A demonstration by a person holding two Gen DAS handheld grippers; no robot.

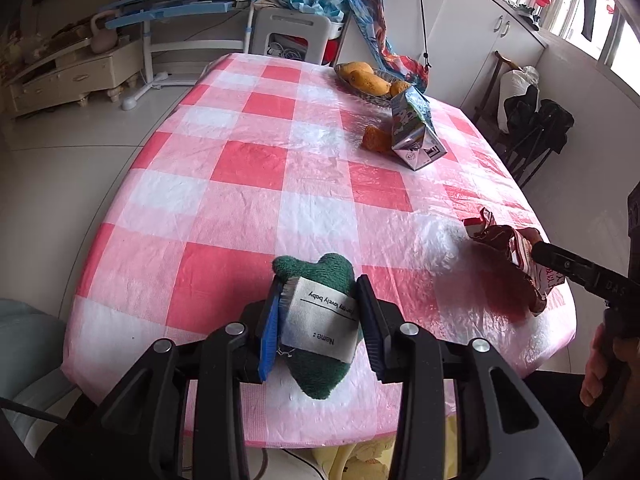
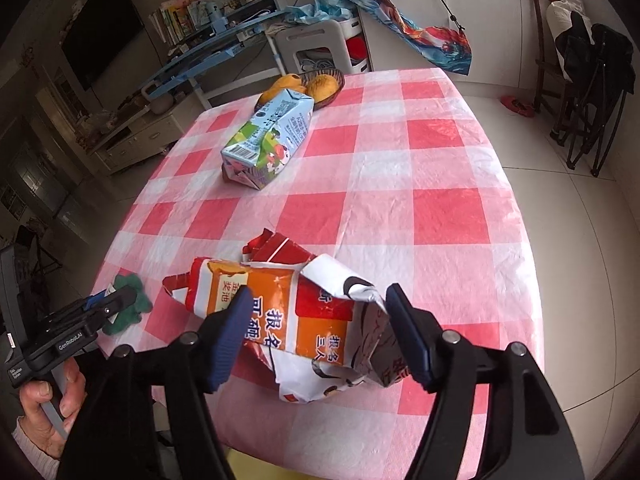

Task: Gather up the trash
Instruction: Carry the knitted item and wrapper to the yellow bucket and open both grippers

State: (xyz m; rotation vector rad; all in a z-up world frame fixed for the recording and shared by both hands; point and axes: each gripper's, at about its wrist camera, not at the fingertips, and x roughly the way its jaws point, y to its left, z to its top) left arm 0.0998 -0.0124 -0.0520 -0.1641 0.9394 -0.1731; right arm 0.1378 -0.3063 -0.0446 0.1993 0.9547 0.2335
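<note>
Trash pickup was mid-step. The right tool (image 2: 316, 330) stood spread around the crumpled wrapper (image 2: 304, 312) at the bench's (image 2: 440, 208) near edge, its pads not pressing. The left tool (image 1: 318, 324) was clenched on a green cloth (image 1: 320, 320). Next, probably closing on the wrapper; a milk carton (image 2: 268, 138) lay farther off.

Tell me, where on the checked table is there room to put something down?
The middle of the table is bare, between the milk carton and crumpled paper. The far right corner is bare too. It's crowded by the fruit basket and the near edge.
</note>
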